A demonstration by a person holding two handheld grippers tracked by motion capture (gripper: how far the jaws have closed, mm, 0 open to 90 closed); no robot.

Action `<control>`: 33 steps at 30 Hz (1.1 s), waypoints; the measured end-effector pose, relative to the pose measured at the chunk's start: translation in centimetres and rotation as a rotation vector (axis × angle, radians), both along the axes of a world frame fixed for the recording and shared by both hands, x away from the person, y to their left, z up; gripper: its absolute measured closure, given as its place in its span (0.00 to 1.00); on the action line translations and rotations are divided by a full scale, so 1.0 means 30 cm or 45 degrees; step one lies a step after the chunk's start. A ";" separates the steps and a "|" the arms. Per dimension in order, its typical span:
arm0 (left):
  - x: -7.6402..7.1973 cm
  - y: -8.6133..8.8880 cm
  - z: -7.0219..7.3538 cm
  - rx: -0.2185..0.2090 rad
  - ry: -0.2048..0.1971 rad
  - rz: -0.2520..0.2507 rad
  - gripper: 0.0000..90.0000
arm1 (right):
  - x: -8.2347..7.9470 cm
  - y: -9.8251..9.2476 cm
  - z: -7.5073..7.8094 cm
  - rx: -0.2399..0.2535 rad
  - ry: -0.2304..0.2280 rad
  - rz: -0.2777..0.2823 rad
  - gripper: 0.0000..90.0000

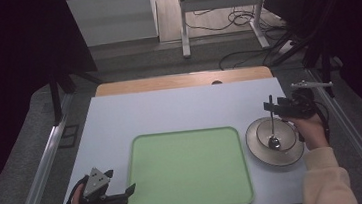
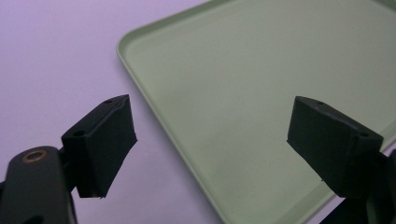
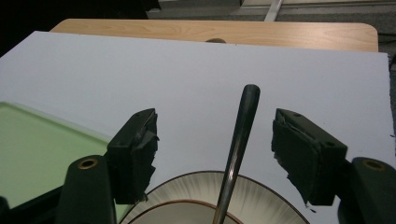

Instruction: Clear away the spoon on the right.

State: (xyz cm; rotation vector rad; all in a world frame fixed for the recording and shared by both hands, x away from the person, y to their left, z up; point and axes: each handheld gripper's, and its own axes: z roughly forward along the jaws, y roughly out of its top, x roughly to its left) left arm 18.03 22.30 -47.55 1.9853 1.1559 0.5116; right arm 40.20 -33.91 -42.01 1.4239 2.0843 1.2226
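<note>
High view: right gripper [image 1: 271,107] is being held over the far rim of a bowl [image 1: 276,134] sitting on a plate [image 1: 274,142], right of the green tray [image 1: 188,169]. A spoon [image 1: 272,131] is resting in the bowl, handle sticking up between the jaws. Right gripper view: jaws are being kept apart either side of the handle [image 3: 240,133], not pressing it, nothing gripped. Left gripper [image 1: 113,188] is being rested at the tray's near left corner, jaws released, empty.

Glossy metal spoon [image 3: 238,140], matt plastic tray [image 1: 188,169]
</note>
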 end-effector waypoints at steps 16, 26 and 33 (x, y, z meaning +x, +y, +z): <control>0.000 0.003 -0.001 0.000 0.003 0.007 0.16 | 0.064 -0.024 -0.068 0.048 0.108 -0.043 0.59; -0.002 0.004 0.000 0.001 0.001 0.005 0.16 | 0.058 -0.033 -0.075 0.073 0.129 -0.023 0.89; -0.002 0.006 -0.001 0.001 0.000 0.006 0.16 | 0.052 -0.044 -0.070 0.098 0.129 -0.012 0.96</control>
